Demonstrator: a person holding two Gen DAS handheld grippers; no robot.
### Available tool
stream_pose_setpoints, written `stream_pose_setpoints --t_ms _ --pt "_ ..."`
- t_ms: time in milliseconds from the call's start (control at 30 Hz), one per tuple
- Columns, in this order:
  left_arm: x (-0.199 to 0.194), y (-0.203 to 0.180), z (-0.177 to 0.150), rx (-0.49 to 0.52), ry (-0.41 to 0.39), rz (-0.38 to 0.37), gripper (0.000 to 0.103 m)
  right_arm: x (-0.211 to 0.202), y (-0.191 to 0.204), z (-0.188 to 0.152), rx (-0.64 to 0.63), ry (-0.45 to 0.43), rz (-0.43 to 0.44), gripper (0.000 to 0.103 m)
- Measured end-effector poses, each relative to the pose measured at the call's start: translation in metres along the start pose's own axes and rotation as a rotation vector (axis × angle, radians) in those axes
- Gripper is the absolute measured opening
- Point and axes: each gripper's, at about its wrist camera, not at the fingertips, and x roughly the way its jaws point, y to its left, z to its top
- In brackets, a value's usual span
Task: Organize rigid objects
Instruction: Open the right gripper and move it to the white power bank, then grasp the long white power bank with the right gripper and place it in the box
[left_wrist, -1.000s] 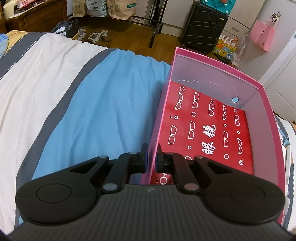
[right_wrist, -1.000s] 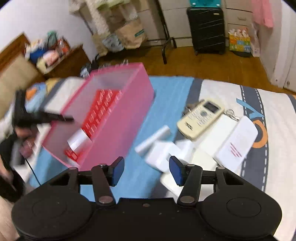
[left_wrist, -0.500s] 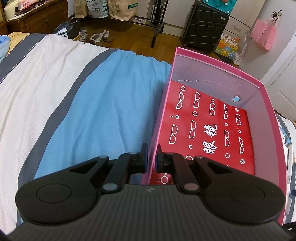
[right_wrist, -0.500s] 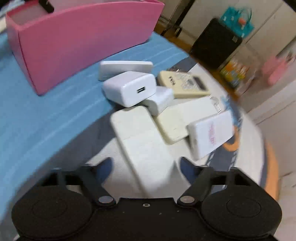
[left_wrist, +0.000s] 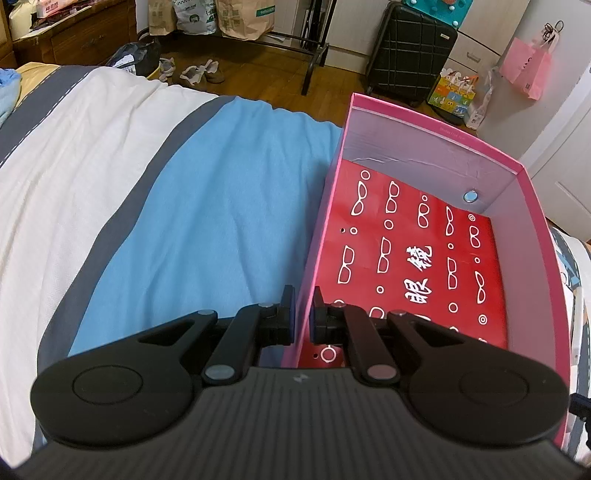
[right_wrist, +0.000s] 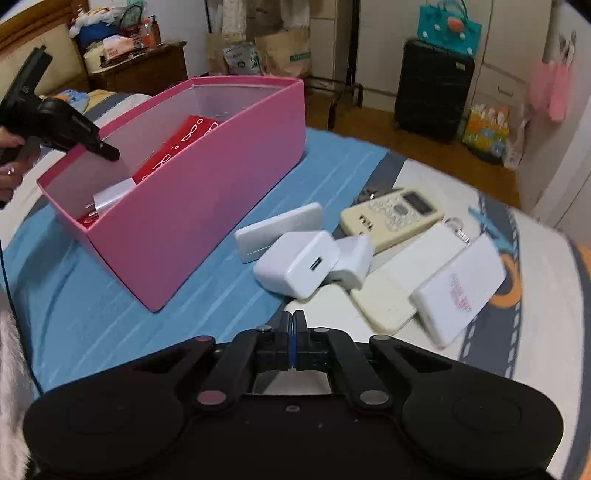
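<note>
Black pads of the left gripper (left_wrist: 302, 317) pinch the near wall of the pink box (right_wrist: 207, 206), one finger inside and one outside, likely to steady it on the bed (left_wrist: 207, 229) for loading. The right gripper (right_wrist: 293, 332) is pressed closed on nothing, hanging just before the pile. Nearest it sits a white charger (right_wrist: 297, 264), touching a smaller plug (right_wrist: 351, 260); beyond lie a flat case (right_wrist: 279, 230) and a remote (right_wrist: 393, 214). One charger (right_wrist: 109, 197) already lies in the box, left of the pile.
</note>
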Motion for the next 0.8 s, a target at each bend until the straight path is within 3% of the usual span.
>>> stream_pose_setpoints --t_ms 33,100,167,267,400,500,567,600,800 --pt "0.0 0.0 0.0 -0.002 0.001 -0.001 0.007 0.003 -0.001 -0.002 -0.035 0.009 -0.037 0.005" --pt "0.0 0.0 -0.001 -0.006 0.003 -0.003 0.007 0.004 -0.002 -0.006 -0.094 0.026 -0.103 0.037" --pt "0.0 0.001 -0.001 -0.007 0.003 -0.004 0.007 0.006 -0.011 -0.008 -0.091 0.052 -0.092 0.052" --pt "0.0 0.001 -0.001 -0.011 0.004 -0.004 0.007 0.017 -0.023 -0.01 -0.056 0.111 -0.041 0.059" --pt "0.0 0.001 -0.002 -0.006 0.004 0.001 0.007 0.043 -0.018 -0.015 -0.148 0.141 -0.09 0.07" --pt "0.0 0.002 -0.001 -0.008 0.006 0.001 0.007 0.051 -0.024 -0.009 -0.103 0.127 -0.12 0.087" --pt "0.0 0.002 -0.001 -0.009 0.007 -0.002 0.007 0.05 -0.029 -0.008 -0.04 0.143 -0.088 0.082" --pt "0.0 0.002 -0.001 -0.01 0.007 -0.002 0.007 0.046 -0.031 -0.007 0.002 0.146 -0.048 0.069" --pt "-0.001 0.002 -0.001 -0.023 0.01 -0.009 0.007 0.016 -0.01 -0.01 0.039 0.063 -0.078 0.06"
